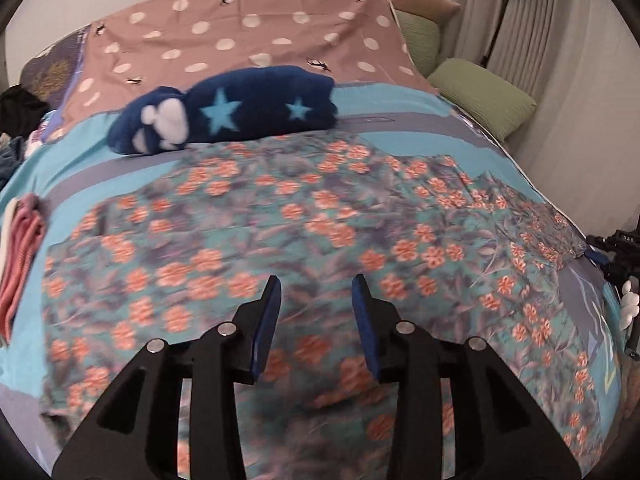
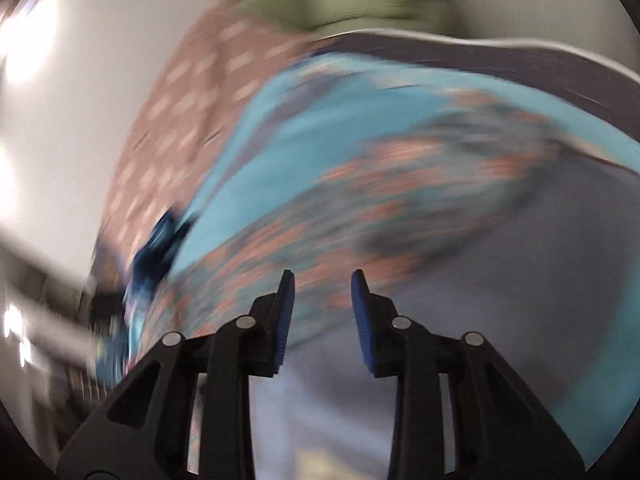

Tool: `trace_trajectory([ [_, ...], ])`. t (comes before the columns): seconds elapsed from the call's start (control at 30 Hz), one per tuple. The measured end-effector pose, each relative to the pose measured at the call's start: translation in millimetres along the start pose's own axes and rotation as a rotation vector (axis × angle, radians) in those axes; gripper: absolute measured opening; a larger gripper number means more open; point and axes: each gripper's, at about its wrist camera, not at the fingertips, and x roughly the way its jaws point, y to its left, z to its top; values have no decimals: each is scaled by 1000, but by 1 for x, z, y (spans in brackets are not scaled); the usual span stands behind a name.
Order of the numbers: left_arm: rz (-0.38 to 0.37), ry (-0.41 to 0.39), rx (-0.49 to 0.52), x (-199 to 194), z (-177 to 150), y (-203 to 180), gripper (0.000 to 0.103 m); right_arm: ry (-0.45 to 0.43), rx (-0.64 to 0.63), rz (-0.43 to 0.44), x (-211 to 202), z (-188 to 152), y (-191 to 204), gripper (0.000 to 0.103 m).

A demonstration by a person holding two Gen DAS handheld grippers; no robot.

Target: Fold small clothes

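- The floral garment (image 1: 320,240) lies spread flat across the bed, covering most of the turquoise sheet (image 1: 24,344) and reaching from the near edge almost up to the navy star bundle (image 1: 228,112).
- The left gripper (image 1: 316,292) hovers above the near-middle of the floral garment, its blue pads (image 1: 269,320) set wide apart with nothing between them.
- The right gripper (image 2: 323,280) is likewise spread wide and empty; its view is badly smeared by motion, so only the floral garment's border (image 2: 400,184) shows ahead of it, and whether it touches cloth cannot be told.
- The step in hand looks like picking a first fold line. It would go best if each gripper takes a near corner or hem of the floral garment, pinching one layer only so the sheet beneath is not caught.
- Lifting both corners evenly and carrying them toward the far hem should keep the fold square; the thin cloth will likely sag and wrinkle if one side leads.
- The navy star bundle sits just beyond the floral garment's far edge and may crowd the landing spot.
- A striped pink cloth (image 1: 20,256) lies left of the floral garment, just beside its edge.
- Green pillows (image 1: 484,96) rest to the far right of it, and a polka-dot cover (image 1: 248,32) lies behind the navy star bundle.
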Motion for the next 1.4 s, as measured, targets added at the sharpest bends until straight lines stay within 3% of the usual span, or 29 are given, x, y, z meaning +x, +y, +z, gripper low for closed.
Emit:
trace_trajectory([
  [0.07,-14,24,2,13,3,-10,38,-27,98,-50,-8,11,-40,36],
  [0.17,-9,54,10,27,3,-19,40,-17,222,-35,-9,17,-77,47],
  [0.3,-2,51,39,31,0,-26,48,-22,308,22,2,21,-96,49],
  [0.43,-18,45,26,31,-2,-23,48,-70,329,16,20,36,-93,49],
  [0.57,-29,34,14,33,-5,-19,48,-126,366,-93,30,52,-102,9],
  [0.73,-51,33,-1,34,-5,-15,49,-166,379,-78,28,54,-97,5],
  [0.8,-57,33,-4,34,-5,-15,50,-186,305,-23,22,58,-68,5],
  [0.93,-74,28,-15,33,-6,-13,52,-170,52,143,10,50,29,5],
  [1.03,-103,21,-39,32,-7,-8,52,-105,-205,277,10,14,125,5],
  [1.13,-151,9,-84,30,-8,1,52,-10,-484,398,21,-50,215,5],
  [1.23,-228,-4,-160,28,-10,16,52,91,-696,425,42,-115,264,5],
  [1.3,-289,-15,-218,28,-12,26,52,156,-816,371,62,-156,278,6],
  [1.4,-388,-34,-307,29,-15,42,52,226,-911,288,90,-190,277,9],
])
